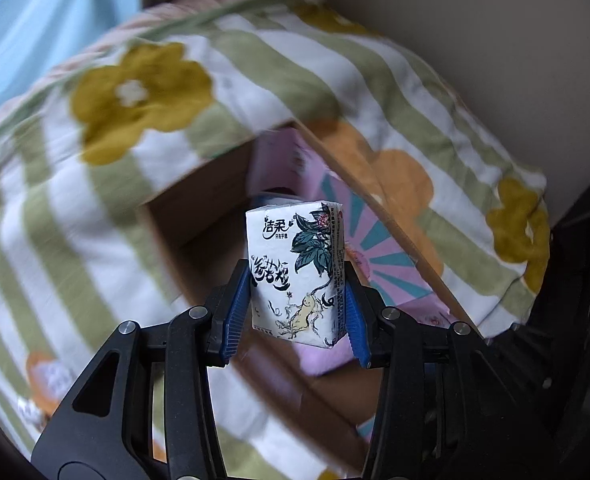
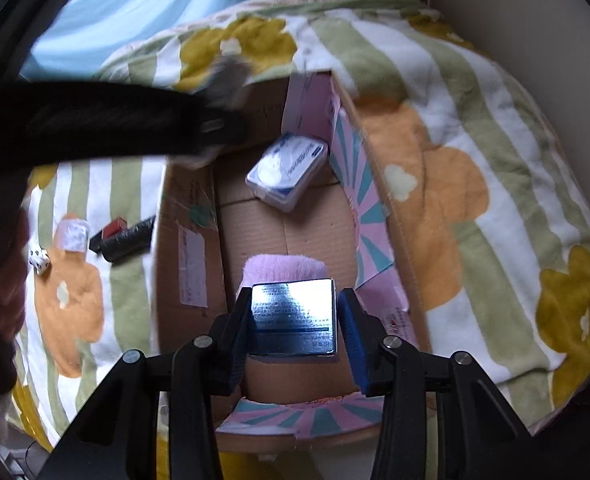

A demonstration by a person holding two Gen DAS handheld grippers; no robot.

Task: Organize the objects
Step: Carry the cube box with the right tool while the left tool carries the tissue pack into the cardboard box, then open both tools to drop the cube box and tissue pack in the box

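My left gripper (image 1: 297,300) is shut on a white tissue pack (image 1: 295,272) with leaf artwork, held upright above the open cardboard box (image 1: 199,196). My right gripper (image 2: 295,328) is shut on a shiny dark blue small box (image 2: 293,318), held over the cardboard box (image 2: 187,240) near its front. Inside the cardboard box lie a clear-wrapped blue and white pack (image 2: 289,174) at the back and a fluffy pink item (image 2: 285,268) just beyond the shiny box. The left arm (image 2: 95,120) crosses the right wrist view as a dark blur.
The cardboard box, with pink and teal flaps (image 2: 367,220), sits on a bed with a striped flower blanket (image 2: 475,160). Left of the cardboard box lie a die (image 2: 39,262), a white packet (image 2: 71,234), a small red and black box (image 2: 109,232) and a black roll (image 2: 129,240).
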